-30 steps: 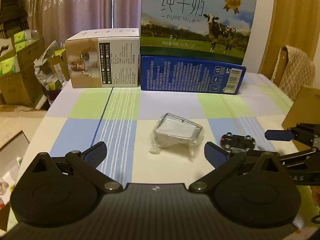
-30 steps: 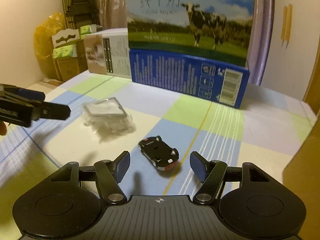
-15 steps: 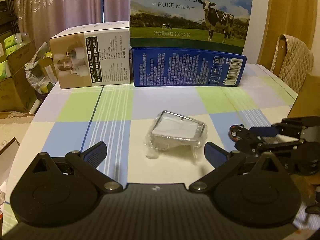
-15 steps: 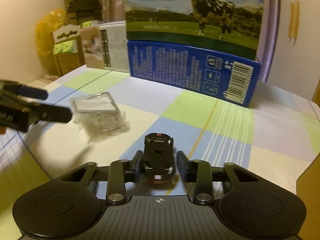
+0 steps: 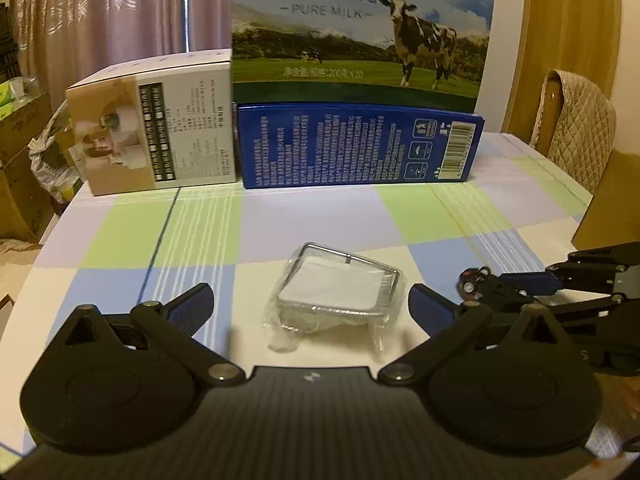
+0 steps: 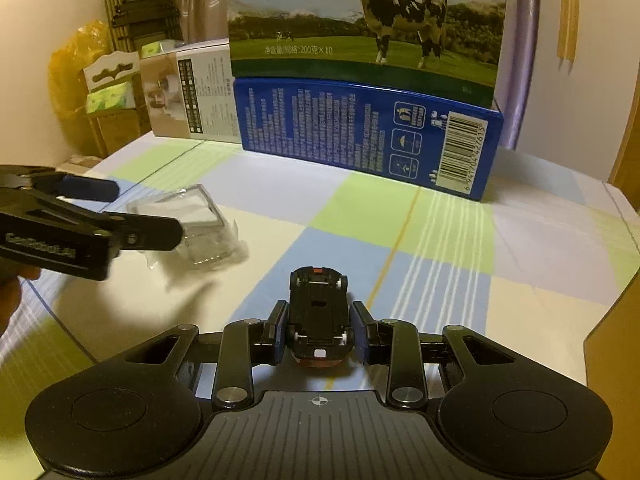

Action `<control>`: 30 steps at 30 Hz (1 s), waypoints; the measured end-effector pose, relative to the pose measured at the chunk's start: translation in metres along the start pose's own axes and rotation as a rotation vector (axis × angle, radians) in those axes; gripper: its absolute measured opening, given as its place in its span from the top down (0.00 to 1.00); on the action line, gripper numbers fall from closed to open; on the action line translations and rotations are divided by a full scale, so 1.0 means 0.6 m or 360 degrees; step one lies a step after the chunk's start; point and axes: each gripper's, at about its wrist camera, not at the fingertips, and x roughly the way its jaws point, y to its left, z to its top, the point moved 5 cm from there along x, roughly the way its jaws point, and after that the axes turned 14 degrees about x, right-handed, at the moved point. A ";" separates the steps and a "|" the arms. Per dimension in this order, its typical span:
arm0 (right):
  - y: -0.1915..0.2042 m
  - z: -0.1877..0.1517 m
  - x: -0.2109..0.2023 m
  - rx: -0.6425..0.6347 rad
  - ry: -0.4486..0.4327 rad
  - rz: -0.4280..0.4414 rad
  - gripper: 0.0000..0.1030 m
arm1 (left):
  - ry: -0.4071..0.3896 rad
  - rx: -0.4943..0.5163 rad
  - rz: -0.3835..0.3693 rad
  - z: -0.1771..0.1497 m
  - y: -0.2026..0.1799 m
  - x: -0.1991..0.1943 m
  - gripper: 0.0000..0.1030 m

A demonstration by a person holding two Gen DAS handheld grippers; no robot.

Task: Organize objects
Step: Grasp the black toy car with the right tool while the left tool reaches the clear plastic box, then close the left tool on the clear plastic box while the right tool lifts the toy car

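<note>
My right gripper (image 6: 319,338) is shut on a small black toy car (image 6: 318,312), which lies upside down between the pads with its wheels up, held just above the table. The car also shows in the left wrist view (image 5: 476,284), at the tip of the right gripper. My left gripper (image 5: 310,306) is open and empty, with a metal-framed item in a clear plastic bag (image 5: 338,294) lying on the table between its fingers. The bag also shows in the right wrist view (image 6: 200,224), behind the left gripper (image 6: 120,216).
A blue box (image 5: 360,146) with a tall cow-print milk carton (image 5: 360,28) behind it stands at the table's far edge, with a beige-and-white box (image 5: 154,142) to its left. A quilted chair back (image 5: 576,120) and a brown cardboard panel (image 5: 612,200) are on the right.
My right gripper closed on the toy car and lifted it slightly. My left gripper moved forward, so the bagged item now lies between its open fingers.
</note>
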 end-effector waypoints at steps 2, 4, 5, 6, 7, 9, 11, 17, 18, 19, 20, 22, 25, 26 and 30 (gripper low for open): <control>0.001 0.001 0.000 0.0009 0.0014 0.0033 0.71 | -0.0009 0.0023 -0.0006 0.003 -0.005 0.009 0.01; 0.005 0.004 -0.001 -0.0003 0.0010 0.0054 0.70 | -0.0026 0.0054 -0.0027 0.008 -0.010 0.017 0.02; 0.009 0.004 -0.001 -0.0021 0.0008 0.0057 0.70 | -0.0034 0.0072 -0.0035 0.009 -0.012 0.020 0.02; 0.011 0.004 -0.001 -0.0035 0.0002 0.0055 0.68 | -0.0041 0.0089 -0.0045 0.010 -0.013 0.022 0.03; 0.012 0.004 0.000 -0.0043 -0.0007 0.0054 0.65 | -0.0047 0.0103 -0.0054 0.010 -0.014 0.024 0.03; 0.012 0.005 0.003 -0.0038 -0.0007 0.0053 0.65 | -0.0047 0.0118 -0.0056 0.009 -0.014 0.028 0.07; 0.010 0.005 0.003 -0.0029 -0.0009 0.0058 0.65 | -0.0041 0.0112 -0.0054 0.007 -0.009 0.032 0.10; 0.004 0.006 0.002 0.0019 0.0003 0.0046 0.71 | -0.0070 0.0108 -0.0076 0.011 -0.008 0.032 0.11; 0.004 0.006 0.001 0.0020 0.0008 0.0043 0.71 | -0.0069 0.0117 -0.0082 0.011 -0.010 0.032 0.12; 0.004 0.006 0.000 0.0021 0.0004 0.0032 0.72 | -0.0062 0.0130 -0.0087 0.010 -0.013 0.034 0.12; 0.003 0.007 0.000 0.0023 -0.0001 0.0025 0.72 | -0.0054 0.0140 -0.0088 0.010 -0.015 0.036 0.13; 0.004 0.008 -0.001 0.0022 0.0002 0.0018 0.72 | -0.0042 0.0143 -0.0092 0.008 -0.017 0.038 0.15; 0.001 0.006 -0.001 0.0030 0.0007 -0.0004 0.72 | -0.0027 0.0131 -0.0102 0.007 -0.017 0.040 0.26; 0.000 0.006 -0.001 0.0036 0.0011 -0.0010 0.72 | -0.0025 0.0125 -0.0106 0.007 -0.017 0.040 0.29; -0.006 0.005 -0.004 0.0072 0.0019 -0.0020 0.72 | -0.0005 0.0127 -0.0104 0.007 -0.019 0.037 0.34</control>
